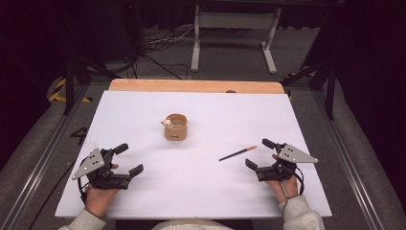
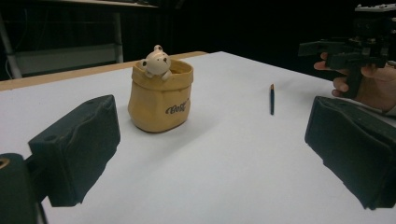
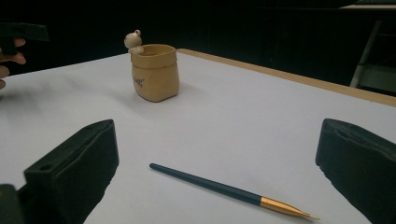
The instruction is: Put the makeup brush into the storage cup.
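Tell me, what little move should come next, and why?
Probably the right hand-held gripper should ease forward and close on the pencil. Its jaws are open, and the pencil lies loose on the table just ahead of them, near the bear pot.

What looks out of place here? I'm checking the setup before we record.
Nothing much: the pen lies loose on the white table, outside the upright bear pot. No spills or damage visible.

Bright table, black surroundings.
The white table (image 1: 201, 187) is evenly lit from above; the pot (image 2: 159, 100) throws a soft shadow, near jaws look blurred, backgrounds fall dark.
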